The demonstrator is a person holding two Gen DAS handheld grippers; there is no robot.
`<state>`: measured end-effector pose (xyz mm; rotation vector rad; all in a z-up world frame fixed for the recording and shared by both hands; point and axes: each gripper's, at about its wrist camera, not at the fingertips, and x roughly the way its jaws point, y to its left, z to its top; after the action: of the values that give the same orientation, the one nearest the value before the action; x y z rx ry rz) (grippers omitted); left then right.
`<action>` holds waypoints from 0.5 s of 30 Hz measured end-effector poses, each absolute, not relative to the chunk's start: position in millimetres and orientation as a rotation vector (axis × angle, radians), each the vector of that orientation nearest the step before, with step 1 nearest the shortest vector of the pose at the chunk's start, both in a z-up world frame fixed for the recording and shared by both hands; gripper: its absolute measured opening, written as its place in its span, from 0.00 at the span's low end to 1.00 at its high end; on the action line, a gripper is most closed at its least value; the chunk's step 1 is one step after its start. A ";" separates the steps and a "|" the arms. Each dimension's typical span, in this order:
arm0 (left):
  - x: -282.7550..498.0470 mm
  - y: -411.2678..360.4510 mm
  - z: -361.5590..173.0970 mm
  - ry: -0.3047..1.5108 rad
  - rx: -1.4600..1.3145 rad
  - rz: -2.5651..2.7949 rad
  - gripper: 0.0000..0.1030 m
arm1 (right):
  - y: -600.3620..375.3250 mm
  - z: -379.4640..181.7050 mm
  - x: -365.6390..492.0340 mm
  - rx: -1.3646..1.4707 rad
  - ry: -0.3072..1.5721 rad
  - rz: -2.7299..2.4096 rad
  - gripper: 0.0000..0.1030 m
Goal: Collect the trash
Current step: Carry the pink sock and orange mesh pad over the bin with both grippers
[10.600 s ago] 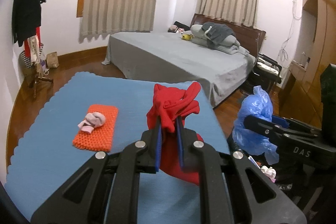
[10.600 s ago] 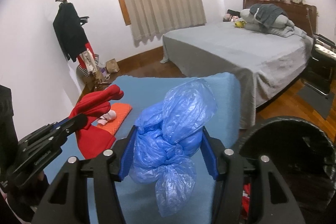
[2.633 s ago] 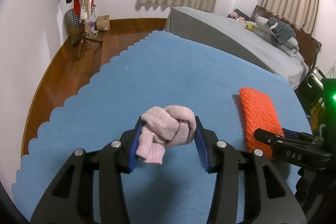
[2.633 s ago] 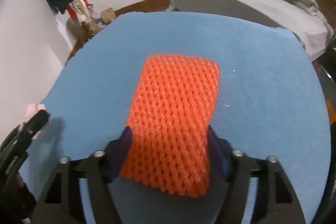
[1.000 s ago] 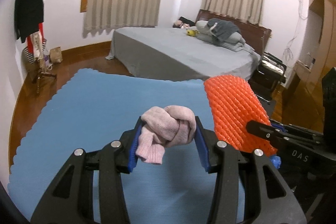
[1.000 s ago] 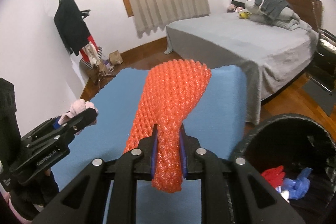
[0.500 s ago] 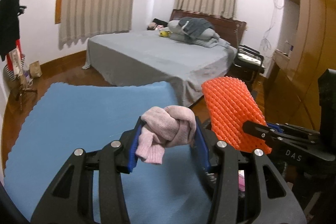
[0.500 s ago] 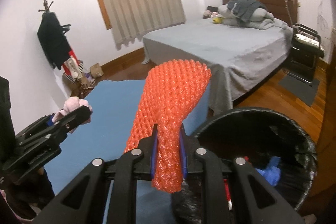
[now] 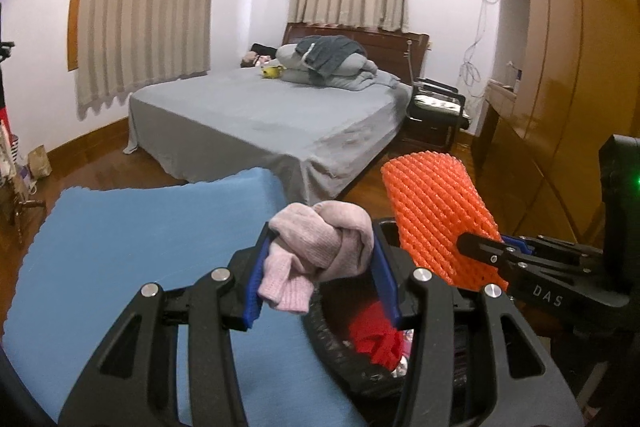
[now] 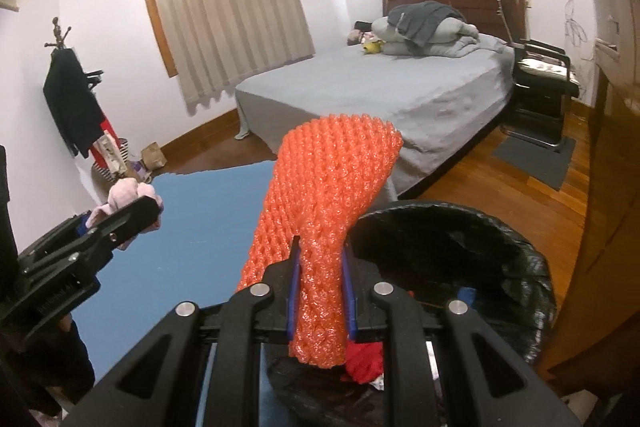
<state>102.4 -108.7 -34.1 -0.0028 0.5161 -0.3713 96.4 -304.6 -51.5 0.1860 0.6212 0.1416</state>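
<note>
Bedroom with pale curtains, white walls and a wooden floor; a grey bed (image 9: 272, 115) stands beyond both tools. Nearer, a table (image 9: 120, 247) covered in blue cloth lies under and left of the left hand-held gripper (image 9: 320, 267). That tool is clenched on a knotted pink sock (image 9: 320, 247), which bulges between its blue pads, above the table's right edge and the near rim of a bin. Just right of it and below, a black-lined trash bin (image 10: 500, 247) sits open, with red scraps (image 9: 376, 343) inside. Right again, the right hand-held gripper (image 10: 320, 291) is clamped tight on the lower end of an orange foam net (image 10: 328, 195), which fans upward and wider beyond its fingertips. This net hangs over the bin's left rim. A dark chair (image 10: 540, 71) stands at the far right, beside the bed.
</note>
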 end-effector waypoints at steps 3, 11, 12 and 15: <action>102.3 -120.3 -33.6 0.512 0.005 -0.391 0.43 | -315.7 -52.5 90.7 0.189 0.620 0.120 0.17; 103.5 -148.6 -36.1 0.501 0.030 -0.434 0.44 | -338.0 -56.8 82.5 0.181 0.627 0.053 0.17; 104.2 -151.1 -36.2 0.500 0.031 -0.439 0.44 | -342.7 -57.5 82.7 0.184 0.629 0.046 0.17; 104.7 -161.8 -37.9 0.500 0.037 -0.457 0.44 | -352.5 -60.2 80.9 0.188 0.633 0.025 0.17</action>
<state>104.7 -161.8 -37.9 0.0368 0.5000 -0.4575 80.9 -352.5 -60.2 0.1876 0.6327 0.0252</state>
